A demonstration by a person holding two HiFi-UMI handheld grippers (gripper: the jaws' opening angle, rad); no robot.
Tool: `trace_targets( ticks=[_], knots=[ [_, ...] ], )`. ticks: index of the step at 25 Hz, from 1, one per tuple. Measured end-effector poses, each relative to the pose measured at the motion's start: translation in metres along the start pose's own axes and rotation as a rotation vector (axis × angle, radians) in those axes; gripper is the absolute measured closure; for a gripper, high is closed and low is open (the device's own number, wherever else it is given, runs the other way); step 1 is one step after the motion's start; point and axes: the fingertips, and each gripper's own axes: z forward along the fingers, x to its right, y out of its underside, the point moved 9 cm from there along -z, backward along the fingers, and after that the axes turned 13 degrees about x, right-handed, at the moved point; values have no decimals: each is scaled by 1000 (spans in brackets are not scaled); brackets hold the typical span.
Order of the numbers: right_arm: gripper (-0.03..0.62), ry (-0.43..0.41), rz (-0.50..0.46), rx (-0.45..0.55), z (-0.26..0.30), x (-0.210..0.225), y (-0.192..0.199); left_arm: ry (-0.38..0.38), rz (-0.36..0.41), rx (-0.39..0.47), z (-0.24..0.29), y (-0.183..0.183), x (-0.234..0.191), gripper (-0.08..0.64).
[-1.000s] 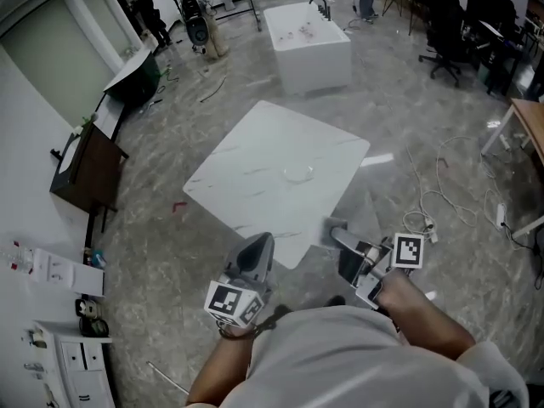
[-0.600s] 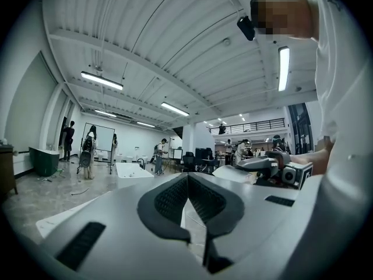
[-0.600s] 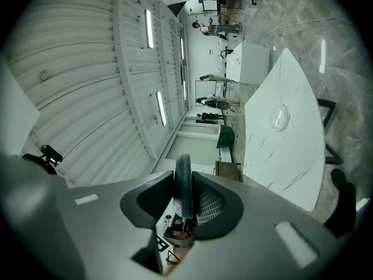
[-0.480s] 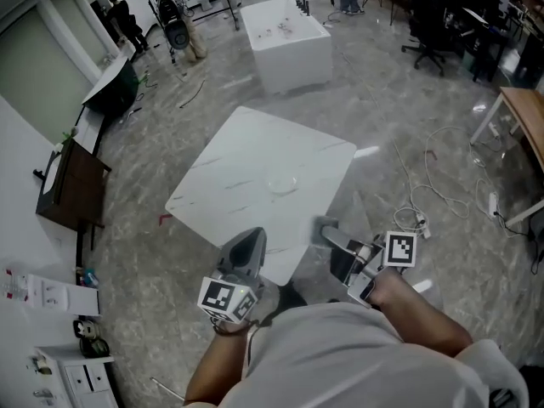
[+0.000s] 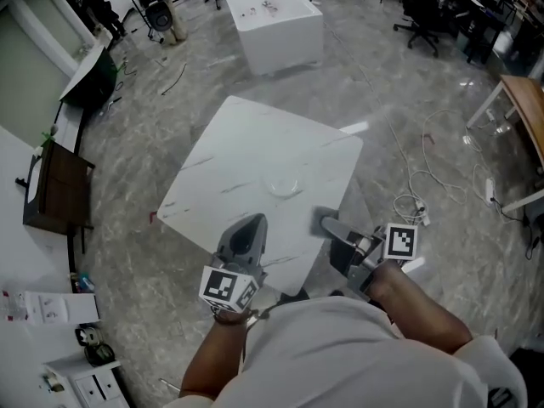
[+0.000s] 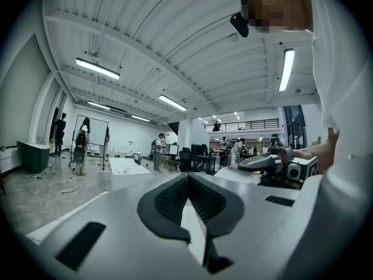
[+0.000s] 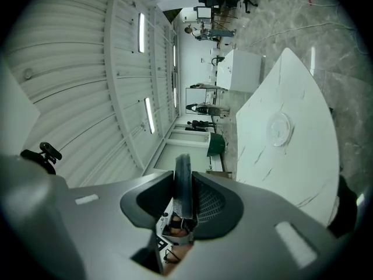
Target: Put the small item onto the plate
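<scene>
A clear glass plate [image 5: 283,184] lies near the middle of the white marble table [image 5: 223,160]; it also shows in the right gripper view, plate [image 7: 279,128]. My right gripper [image 5: 329,225] hovers at the table's near right edge, short of the plate. It is shut on a small, thin grey item [image 7: 183,171] that stands edge-on between the jaws. My left gripper [image 5: 249,228] is over the near edge, left of the right one. Its jaws [image 6: 187,182] are shut with nothing in them.
A white block with a faucet [image 5: 272,22] stands beyond the table. Cables [image 5: 418,181] trail on the floor to the right, near a wooden desk [image 5: 525,107]. A dark cabinet [image 5: 53,192] stands at the left. People and office chairs are far back.
Both grippers have come a little forward, toward the table's near edge. The right gripper still holds the small item and the left stays shut.
</scene>
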Motion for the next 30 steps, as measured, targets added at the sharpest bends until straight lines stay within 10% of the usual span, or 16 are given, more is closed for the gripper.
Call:
trace_targets(
  ticks=[15, 30],
  knots=[
    [495, 136, 15, 116, 116, 51, -8, 122, -105, -24, 52, 39, -135, 555],
    [495, 215, 45, 57, 176, 133, -57, 131, -135, -99, 99, 93, -170, 555]
  ],
)
